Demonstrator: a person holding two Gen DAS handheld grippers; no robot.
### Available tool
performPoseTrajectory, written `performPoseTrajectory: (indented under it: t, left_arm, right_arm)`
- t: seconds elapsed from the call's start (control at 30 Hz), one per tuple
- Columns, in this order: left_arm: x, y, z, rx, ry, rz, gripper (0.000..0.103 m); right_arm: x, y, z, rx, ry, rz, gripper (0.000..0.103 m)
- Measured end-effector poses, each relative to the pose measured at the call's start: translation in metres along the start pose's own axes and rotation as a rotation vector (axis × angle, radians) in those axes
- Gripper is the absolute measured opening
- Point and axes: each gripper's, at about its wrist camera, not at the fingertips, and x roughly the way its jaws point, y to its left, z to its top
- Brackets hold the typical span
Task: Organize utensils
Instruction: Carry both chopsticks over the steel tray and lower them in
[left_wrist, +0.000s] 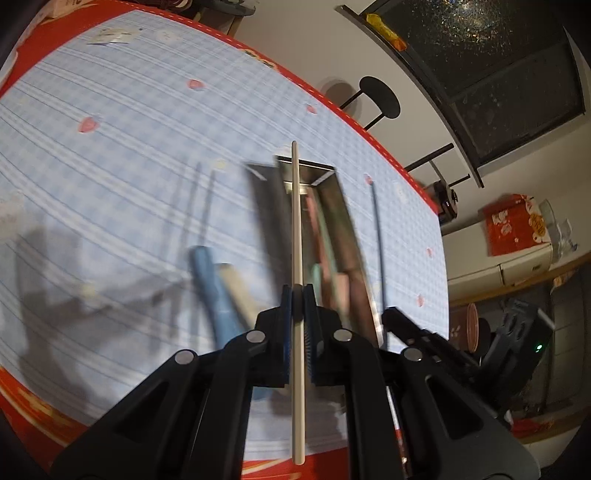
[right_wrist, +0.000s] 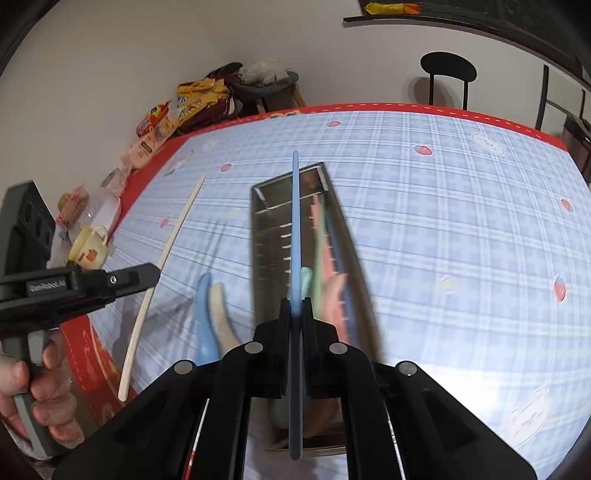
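Note:
My left gripper (left_wrist: 297, 291) is shut on a cream chopstick (left_wrist: 296, 221) and holds it above the steel utensil tray (left_wrist: 334, 206). My right gripper (right_wrist: 296, 306) is shut on a blue chopstick (right_wrist: 295, 229) and holds it over the same tray (right_wrist: 266, 236), which holds pink and green utensils (right_wrist: 325, 266). A blue spoon (right_wrist: 204, 314) and a cream spoon (right_wrist: 221, 317) lie on the cloth left of the tray. The left gripper (right_wrist: 147, 273) with its cream chopstick (right_wrist: 173, 240) shows at the left in the right wrist view. The blue chopstick (left_wrist: 378, 243) shows right of the tray in the left wrist view.
The table has a blue checked cloth (right_wrist: 461, 240) with a red border. Snack bags (right_wrist: 195, 99), a small cup (right_wrist: 90, 247) and clutter sit along the far left edge. A black chair (right_wrist: 448, 70) stands behind the table.

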Motion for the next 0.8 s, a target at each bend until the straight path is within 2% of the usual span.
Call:
performPoseTrajectory:
  t: [0.17,0.37,0.8]
  left_arm:
    - [0.028,-0.024,-0.005,-0.074,0.013,-0.019,0.01]
    - [0.056,-0.025,-0.001,-0.183,0.015,-0.029,0.01]
    - [0.087,-0.034,0.007,-0.163,0.038,0.015,0.01]
  right_arm:
    - [0.006,-0.02,0.001,-0.035,0.041,0.009,0.006]
    - [0.018,-0.026,0.003,-0.065,0.08,0.002,0.006]
    - [0.032,-0.021,0.012,-0.102,0.114,-0.021,0.007]
